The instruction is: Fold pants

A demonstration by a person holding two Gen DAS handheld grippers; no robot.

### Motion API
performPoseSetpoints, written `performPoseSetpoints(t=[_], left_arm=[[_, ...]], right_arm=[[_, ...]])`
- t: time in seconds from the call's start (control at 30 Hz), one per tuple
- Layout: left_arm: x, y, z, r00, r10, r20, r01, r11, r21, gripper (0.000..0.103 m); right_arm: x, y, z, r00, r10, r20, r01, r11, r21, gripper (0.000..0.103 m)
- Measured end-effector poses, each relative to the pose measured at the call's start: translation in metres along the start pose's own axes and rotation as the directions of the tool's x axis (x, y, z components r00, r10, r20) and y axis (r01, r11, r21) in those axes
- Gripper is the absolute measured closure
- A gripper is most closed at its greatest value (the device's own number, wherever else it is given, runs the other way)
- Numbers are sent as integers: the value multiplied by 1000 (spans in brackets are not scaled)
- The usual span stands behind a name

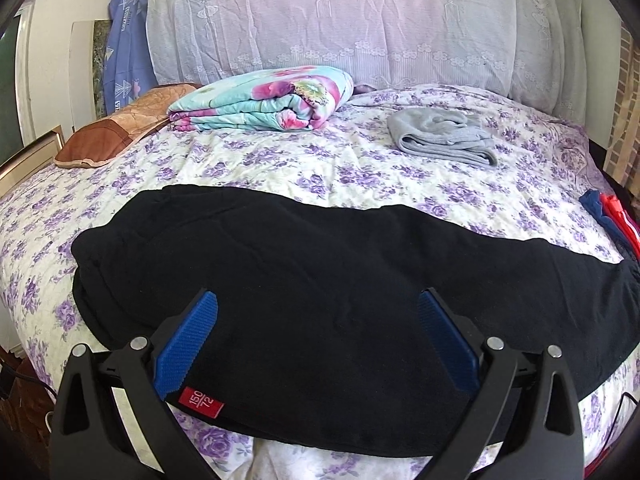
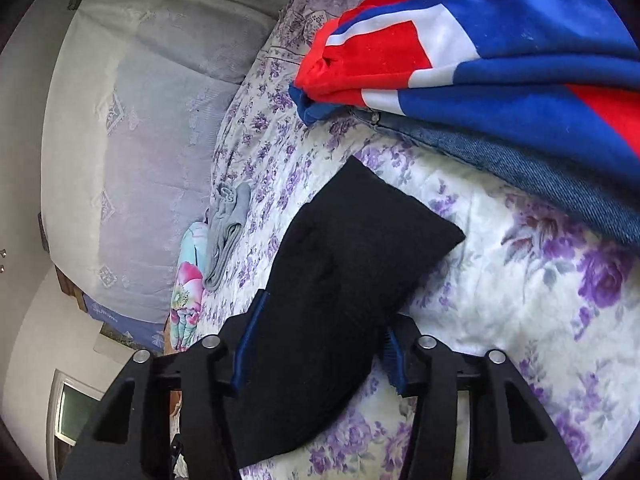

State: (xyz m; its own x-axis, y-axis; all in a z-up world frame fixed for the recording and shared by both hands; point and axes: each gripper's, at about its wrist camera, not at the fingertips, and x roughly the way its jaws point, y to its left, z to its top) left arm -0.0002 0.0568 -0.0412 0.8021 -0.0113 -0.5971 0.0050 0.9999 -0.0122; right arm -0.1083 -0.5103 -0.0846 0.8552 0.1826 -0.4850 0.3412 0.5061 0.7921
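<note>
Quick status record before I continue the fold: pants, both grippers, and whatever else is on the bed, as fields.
pants: black pants lying flat across the floral bedspread, red size tag at near edge
left gripper: left gripper open, blue fingers spread above the pants
right gripper: right gripper with the pants' end between its fingers; grip not confirmed
nearby clothes: grey folded garment; red, white and blue garment on top of denim
bedding: folded floral quilt, brown pillow
</note>
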Motion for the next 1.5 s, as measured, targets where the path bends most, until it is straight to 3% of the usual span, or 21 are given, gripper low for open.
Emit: performPoseSetpoints(t=[0.03, 0.1, 0.2, 0.3, 0.4, 0.53, 0.7, 0.83, 0.9, 0.97, 1.0, 1.03, 1.1, 1.17, 1.23, 1.3, 1.4, 1.47, 1.5], left_arm=[[1, -1, 0, 1000, 1, 0, -1, 1000, 3, 5], [2, 1, 0, 1000, 9, 0, -9, 1000, 1, 5], [7, 11, 1, 1000, 13, -11, -13, 999, -31, 5], [6, 28, 5, 1000, 21, -2, -21, 997, -70, 5], [1, 46, 6, 998, 50, 33, -46, 994, -101, 5], [-5, 80, 6, 994, 94, 56, -84, 984, -160, 5], [-12, 132, 7, 990, 138, 41, -122, 955, -271, 5], [-19, 163, 4, 987, 154, 40, -131, 930, -345, 5], [-20, 170, 2, 987, 155, 40, -130, 924, -360, 5], [-19, 173, 1, 987, 157, 38, -133, 922, -363, 5], [-17, 174, 1, 987, 158, 35, -135, 922, -362, 5], [-15, 173, 0, 987, 157, 31, -135, 923, -360, 5], [-10, 172, -1, 989, 148, 17, -132, 925, -357, 5], [-6, 169, -3, 990, 142, 6, -130, 927, -351, 5], [-5, 169, -3, 990, 138, 4, -127, 928, -351, 5], [-3, 169, -4, 992, 129, 0, -120, 926, -357, 5], [1, 170, -6, 993, 117, -20, -116, 925, -361, 5], [3, 171, -6, 992, 121, -38, -126, 925, -359, 5], [5, 172, -6, 991, 122, -49, -132, 924, -360, 5]], right_arm=[[-3, 0, -1, 1000, -2, 18, 2, 1000, -12, 81], [-11, -1, -5, 998, 9, 64, -7, 999, -32, 90], [-27, 7, -14, 992, 20, 127, -11, 997, -75, 92], [-38, 43, -21, 981, 10, 192, 30, 979, -200, 92], [-36, 109, -35, 973, 9, 232, 89, 907, -411, 92], [-2, 201, -83, 981, 27, 192, 116, 712, -693, 92], [79, 282, -188, 999, -1, 39, 37, 359, -932, 92], [144, 293, -281, 993, -111, -43, -36, 72, -997, 92], [163, 285, -310, 984, -179, -22, -30, -42, -999, 92], [174, 276, -323, 967, -255, -10, -40, -112, -993, 90], [171, 276, -324, 967, -253, -12, -43, -120, -992, 83], [166, 277, -324, 970, -242, -25, -54, -116, -992, 65], [148, 279, -323, 972, -219, -81, -101, -84, -991, 54], [125, 286, -315, 975, -168, -148, -154, -24, -988, 54], [107, 295, -298, 973, -105, -203, -195, 85, -977, 55], [101, 304, -275, 982, -65, -175, -160, 196, -967, 55], [124, 304, -258, 989, -114, -97, -64, 261, -963, 55], [149, 296, -262, 975, -179, -130, -74, 288, -955, 55], [163, 289, -267, 962, -233, -140, -72, 279, -958, 53]])
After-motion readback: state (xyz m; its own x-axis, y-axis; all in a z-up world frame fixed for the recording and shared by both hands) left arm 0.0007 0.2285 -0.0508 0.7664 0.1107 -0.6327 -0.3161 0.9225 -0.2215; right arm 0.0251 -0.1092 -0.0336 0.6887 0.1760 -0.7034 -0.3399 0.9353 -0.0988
